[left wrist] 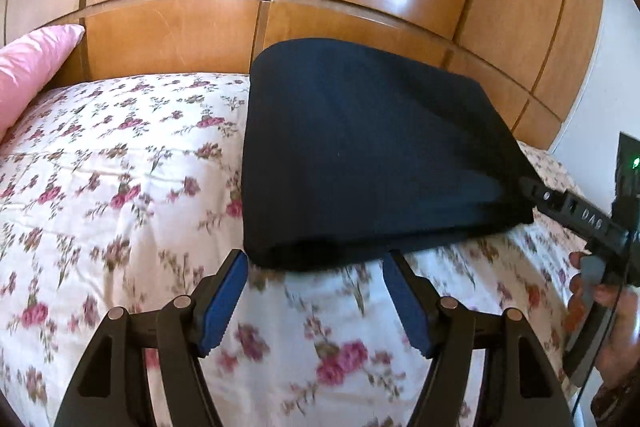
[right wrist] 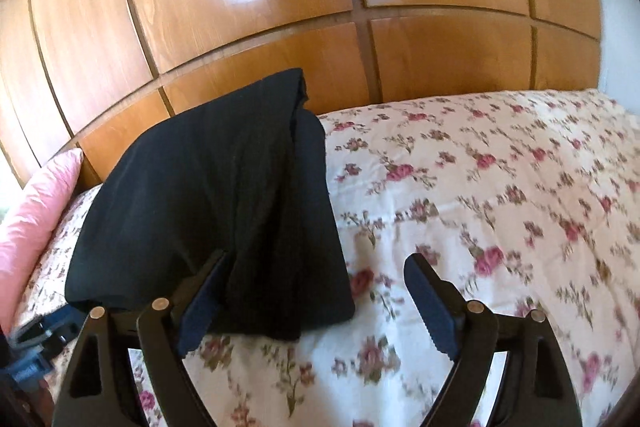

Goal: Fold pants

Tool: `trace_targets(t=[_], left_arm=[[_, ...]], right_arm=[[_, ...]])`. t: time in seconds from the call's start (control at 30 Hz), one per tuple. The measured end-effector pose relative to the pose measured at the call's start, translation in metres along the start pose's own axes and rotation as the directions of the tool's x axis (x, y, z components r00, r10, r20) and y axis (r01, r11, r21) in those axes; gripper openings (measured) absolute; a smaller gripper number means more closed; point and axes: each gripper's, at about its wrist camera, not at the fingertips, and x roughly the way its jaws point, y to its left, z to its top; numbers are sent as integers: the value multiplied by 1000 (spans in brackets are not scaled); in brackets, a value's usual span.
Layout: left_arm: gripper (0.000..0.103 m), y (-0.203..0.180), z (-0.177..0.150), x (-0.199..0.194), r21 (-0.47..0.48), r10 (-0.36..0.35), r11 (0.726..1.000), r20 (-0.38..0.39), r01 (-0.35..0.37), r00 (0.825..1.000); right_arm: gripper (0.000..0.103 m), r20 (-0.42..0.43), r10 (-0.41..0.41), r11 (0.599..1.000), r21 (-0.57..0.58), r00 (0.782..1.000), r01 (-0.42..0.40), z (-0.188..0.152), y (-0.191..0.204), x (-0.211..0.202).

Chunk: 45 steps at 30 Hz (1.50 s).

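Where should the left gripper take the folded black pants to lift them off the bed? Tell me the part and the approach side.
Take the near folded edge of the black pants, coming in low along the bedspread from the near side. That rounded edge stands slightly proud of the cover, directly ahead of the open left gripper, so one finger could probably slide under. The right gripper is open too.

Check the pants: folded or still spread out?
Folded. The pants lie as a compact dark bundle with stacked layers on the floral bedspread; both grippers are open, holding nothing.
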Motion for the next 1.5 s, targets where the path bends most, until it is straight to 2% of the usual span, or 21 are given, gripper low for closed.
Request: trace_targets(t=[0.07, 0.1, 0.17, 0.27, 0.37, 0.6, 0.8, 1.0, 1.4, 1.5], left_arm=[[71, -3, -7, -6, -10, 2, 1000, 13, -2, 1000], [71, -4, -10, -9, -12, 15, 1000, 18, -15, 1000], [71, -9, -15, -13, -6, 56, 998, 23, -56, 998], [71, -20, -22, -26, 15, 132, 991, 49, -132, 990], [71, -32, -26, -39, 10, 184, 983, 79, -186, 980], [71, -44, -39, -65, 17, 204, 978, 92, -206, 975], [71, -55, -44, -82, 27, 299, 953, 97, -303, 949], [71, -52, -44, -93, 1, 297, 954, 105, -299, 949], [71, -54, -47, -109, -18, 272, 962, 103, -272, 957], [71, -55, -47, -111, -11, 286, 958, 108, -286, 952]], right_arm=[[88, 6, -2, 1000, 3, 1000, 2, -5, 1, -9], [92, 2, -11, 1000, -7, 1000, 11, -9, 3, -14], [93, -6, -46, 998, -39, 999, 46, -17, 10, -19], [93, -17, -43, 996, -77, 999, 41, -32, 22, -29], [100, -20, -50, 993, -112, 999, 47, -46, 35, -37], [103, -13, -65, 977, -205, 998, 60, -64, 62, -48], [103, 27, -101, 967, -231, 995, 104, -66, 70, -64], [103, 66, -115, 974, -191, 991, 126, -64, 71, -85], [103, 117, -102, 961, -245, 988, 128, -68, 86, -104], [103, 118, -98, 963, -240, 988, 125, -68, 86, -105]])
